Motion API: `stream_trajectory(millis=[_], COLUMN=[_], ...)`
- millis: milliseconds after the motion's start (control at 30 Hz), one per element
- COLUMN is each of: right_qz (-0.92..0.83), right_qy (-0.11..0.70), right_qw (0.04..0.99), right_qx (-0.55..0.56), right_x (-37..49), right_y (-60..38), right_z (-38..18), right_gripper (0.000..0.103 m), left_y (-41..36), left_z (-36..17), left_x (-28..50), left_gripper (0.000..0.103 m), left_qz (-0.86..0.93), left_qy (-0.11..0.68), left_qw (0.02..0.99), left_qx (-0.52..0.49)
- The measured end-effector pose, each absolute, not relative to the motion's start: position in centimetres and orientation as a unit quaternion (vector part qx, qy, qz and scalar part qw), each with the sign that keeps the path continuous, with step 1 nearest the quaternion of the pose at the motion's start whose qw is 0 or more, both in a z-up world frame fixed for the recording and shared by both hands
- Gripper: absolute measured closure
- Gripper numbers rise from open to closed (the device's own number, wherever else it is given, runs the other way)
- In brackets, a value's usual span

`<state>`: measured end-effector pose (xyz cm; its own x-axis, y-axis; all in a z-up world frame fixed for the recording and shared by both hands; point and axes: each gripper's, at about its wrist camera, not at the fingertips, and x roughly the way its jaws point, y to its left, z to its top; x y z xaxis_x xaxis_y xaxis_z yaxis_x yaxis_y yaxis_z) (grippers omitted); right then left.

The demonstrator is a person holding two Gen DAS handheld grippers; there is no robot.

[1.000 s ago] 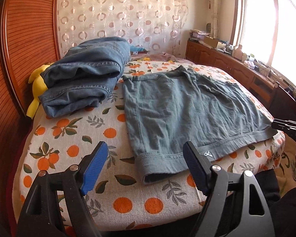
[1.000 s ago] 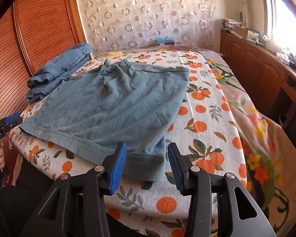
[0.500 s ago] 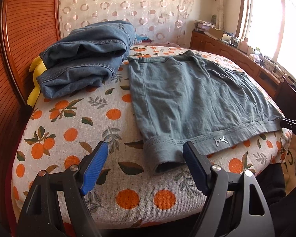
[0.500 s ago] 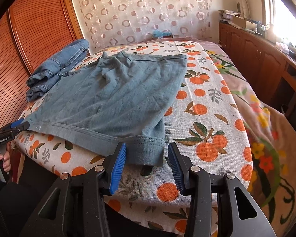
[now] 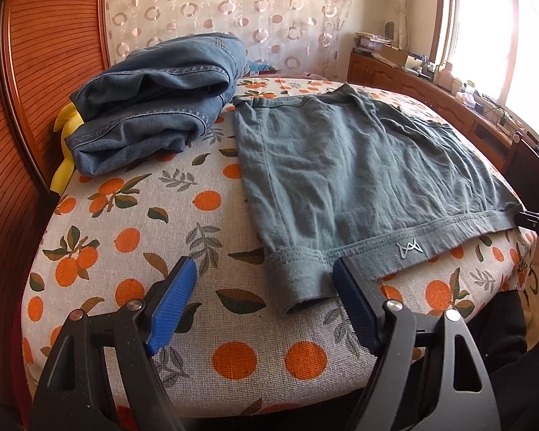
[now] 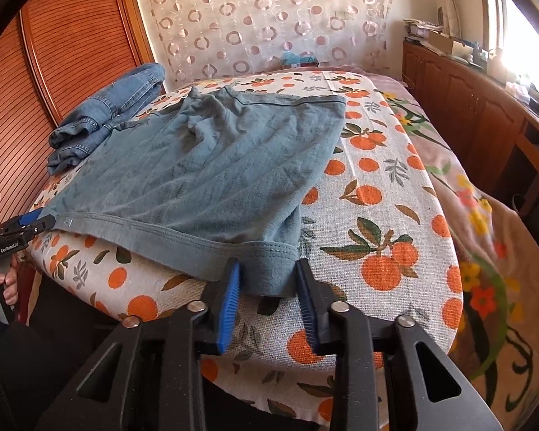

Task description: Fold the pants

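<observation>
Both tools have advanced to the waistband corners of the shorts [image 5: 345, 172], lying flat on the bed [image 5: 125, 237]. Left tool [image 5: 266, 287] and right tool [image 6: 267, 280] are open, gripping nothing. The fabric looks soft and light; grip the waistband corners.

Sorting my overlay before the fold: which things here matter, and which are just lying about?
Job:
grey-green shorts, spread flat
left tool, open at one waistband corner
right tool, open at the other

Lying about:
folded jeans
yellow toy
orange-print bedcover
</observation>
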<state>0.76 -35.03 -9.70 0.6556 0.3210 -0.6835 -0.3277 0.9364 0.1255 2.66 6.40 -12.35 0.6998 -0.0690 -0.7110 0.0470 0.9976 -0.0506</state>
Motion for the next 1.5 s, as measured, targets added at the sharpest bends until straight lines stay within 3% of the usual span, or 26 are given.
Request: stream_trajectory(millis=[100, 300, 433, 600, 667, 800, 1333, 1500], right_qz=[0.175, 0.179, 0.181, 0.177, 0.177, 0.183, 0.185, 0.193], right_qy=[0.374, 0.368, 0.371, 0.378, 0.378, 0.375, 0.351, 0.335], right_qw=[0.911, 0.912, 0.911, 0.909, 0.909, 0.909, 0.918, 0.922], right_qx=[-0.008, 0.001, 0.004, 0.0, 0.001, 0.007, 0.012, 0.0], right_x=[0.8, 0.2, 0.1, 0.4, 0.5, 0.4, -0.7, -0.4], right_y=[-35.4, -36.6, -37.0, -36.4, -36.3, -36.7, -37.0, -36.0], right_z=[-9.5, -8.7, -8.7, -9.1, -9.1, -8.8, -7.5, -6.4], right_gripper=[0.092, 0.096, 0.096, 0.096, 0.096, 0.096, 0.096, 0.096], left_y=[6.3, 6.0, 6.1, 6.0, 5.7, 4.9, 4.1, 4.4], left_z=[-12.3, -12.3, -11.9, -11.6, -11.6, -11.2, -10.2, -10.0], left_x=[2.6, 2.0, 1.8, 2.1, 2.3, 2.0, -0.7, -0.4], left_gripper=[0.024, 0.024, 0.045, 0.06, 0.075, 0.087, 0.09, 0.074], left_qz=[-0.036, -0.045, -0.059, -0.078, -0.087, -0.091, -0.092, -0.08], left_qy=[0.389, 0.388, 0.383, 0.384, 0.386, 0.384, 0.398, 0.39], left_qw=[0.92, 0.92, 0.921, 0.919, 0.918, 0.918, 0.912, 0.917], left_qx=[-0.013, -0.009, -0.027, -0.045, -0.043, -0.027, -0.017, -0.019])
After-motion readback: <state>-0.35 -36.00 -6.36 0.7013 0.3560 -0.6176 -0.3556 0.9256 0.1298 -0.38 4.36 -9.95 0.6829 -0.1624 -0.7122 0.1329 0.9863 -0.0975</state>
